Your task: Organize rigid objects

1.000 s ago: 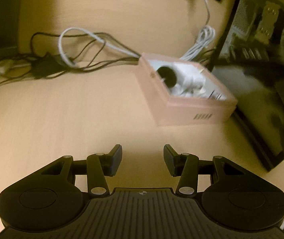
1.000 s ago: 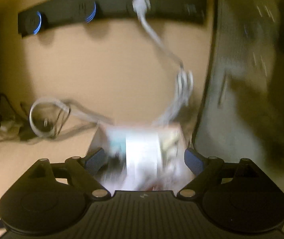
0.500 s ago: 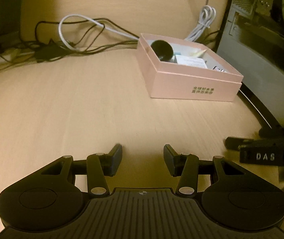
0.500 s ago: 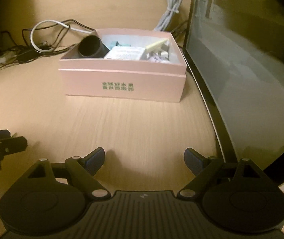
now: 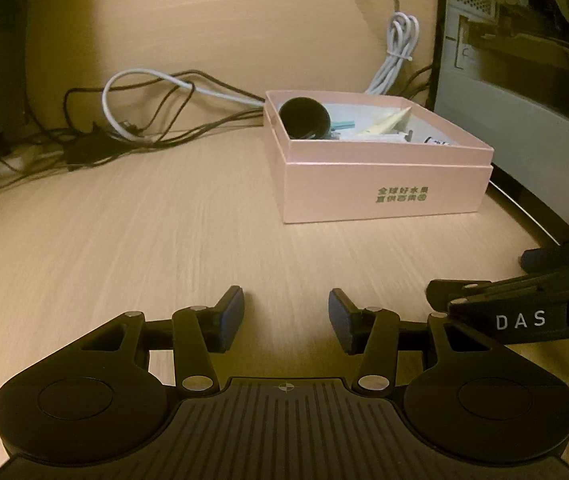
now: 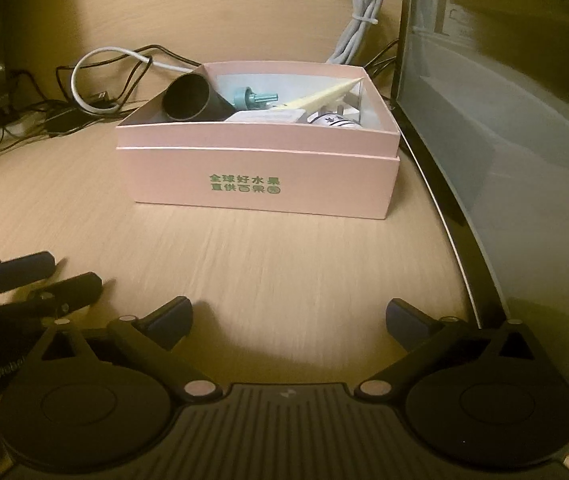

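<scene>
- Left wrist view: our left gripper (image 5: pixel 286 318) hangs low over the pale wooden desk (image 5: pixel 144 240), fingers apart with bare wood between the pads and nothing held.
- Ahead and to the right sits the pink box (image 5: pixel 380 188), open-topped, green print on its near wall, resting flat on the desk just beside the dark computer case (image 5: pixel 524 100).
- Inside the box we see a black cup (image 5: pixel 302 118) tipped on its side in the near-left corner, a cream pointed piece (image 5: pixel 388 122) and small white items we cannot make out.
- Behind the box, a tangle of dark cables (image 5: pixel 84 148) and a bundled white cable (image 5: pixel 398 52) lie along the desk's back edge.
- Our right gripper (image 5: pixel 524 308) enters at the right edge, well short of the box.
- Right wrist view: the right gripper (image 6: pixel 288 320) hovers over the desk with its fingers wide apart and empty; the pink box (image 6: pixel 260 180) stands straight ahead, apart from the fingertips.
- From here the box shows the black cup (image 6: pixel 188 98), a teal knobbed part (image 6: pixel 250 98), the cream pointed piece (image 6: pixel 324 96) leaning toward the far-right corner, and a white carton (image 6: pixel 264 116).
- Our left gripper (image 6: pixel 40 280) shows at the left edge.
</scene>
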### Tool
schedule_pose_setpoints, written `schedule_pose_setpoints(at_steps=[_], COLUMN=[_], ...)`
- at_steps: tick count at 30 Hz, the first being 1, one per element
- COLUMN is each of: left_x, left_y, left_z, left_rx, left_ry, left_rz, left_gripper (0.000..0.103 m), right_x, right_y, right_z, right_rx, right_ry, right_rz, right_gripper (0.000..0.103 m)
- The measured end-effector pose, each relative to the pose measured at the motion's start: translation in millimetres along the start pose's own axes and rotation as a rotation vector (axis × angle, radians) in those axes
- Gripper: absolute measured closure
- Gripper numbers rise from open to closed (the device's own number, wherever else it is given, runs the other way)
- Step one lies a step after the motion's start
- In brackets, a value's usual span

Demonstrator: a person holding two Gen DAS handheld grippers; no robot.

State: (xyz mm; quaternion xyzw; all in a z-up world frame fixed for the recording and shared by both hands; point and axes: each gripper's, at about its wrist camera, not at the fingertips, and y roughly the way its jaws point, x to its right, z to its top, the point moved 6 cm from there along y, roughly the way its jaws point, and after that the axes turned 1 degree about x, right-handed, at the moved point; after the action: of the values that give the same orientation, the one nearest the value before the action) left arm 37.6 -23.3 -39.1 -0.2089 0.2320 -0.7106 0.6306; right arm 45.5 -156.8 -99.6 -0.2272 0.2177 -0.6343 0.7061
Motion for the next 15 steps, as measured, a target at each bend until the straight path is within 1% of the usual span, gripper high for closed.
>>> schedule_pose_setpoints(at_steps=[9,15], left_x=[-2.2,-5.5], left_y=[2.8,4.3], left_z=[2.0,3.7], left_rx=[0.0,0.0], left_ry=[-0.001,-0.001], left_rz=[0.01,0.013], left_gripper=[0.051,0.053], right_x=[0.2,0.6], right_y=[-0.8,-0.7], right_z=[-4.6,-4.1], right_rx=[0.077,0.078], right_ry=[0.031,0.034], right_rz=[-0.03,-0.033], right_gripper=[0.0,0.0])
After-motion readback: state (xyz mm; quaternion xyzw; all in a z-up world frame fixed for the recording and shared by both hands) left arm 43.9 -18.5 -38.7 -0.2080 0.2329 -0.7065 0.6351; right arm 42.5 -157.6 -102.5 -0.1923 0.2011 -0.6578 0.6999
